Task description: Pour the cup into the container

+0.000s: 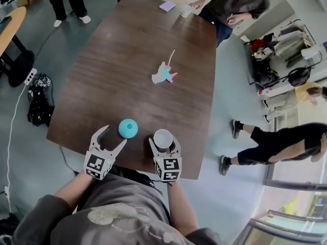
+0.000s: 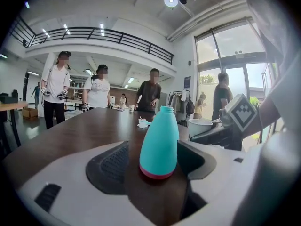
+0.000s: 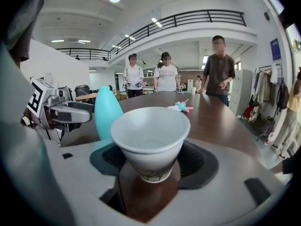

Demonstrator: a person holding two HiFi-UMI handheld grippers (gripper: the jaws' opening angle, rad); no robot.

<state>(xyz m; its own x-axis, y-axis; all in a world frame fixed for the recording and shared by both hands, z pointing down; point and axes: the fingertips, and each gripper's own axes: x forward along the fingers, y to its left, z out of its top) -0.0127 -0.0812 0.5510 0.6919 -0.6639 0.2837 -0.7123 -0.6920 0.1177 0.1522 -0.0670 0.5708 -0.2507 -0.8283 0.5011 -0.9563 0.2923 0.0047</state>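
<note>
Looking ready for the pour: the white paper cup [image 3: 150, 135] is pinched between the pads of the right claw [image 1: 163, 141] and kept upright at the near edge of the dark wooden tabletop [image 1: 133, 50], so nothing gets spilled early. The teal bottle-shaped container with the pink base [image 2: 159, 142] is stood just beside it, between the parted jaws of the left claw [image 1: 114, 135]. It isn't squeezed yet, and is probably framed there to be steadied, since its neck is narrow.
</note>
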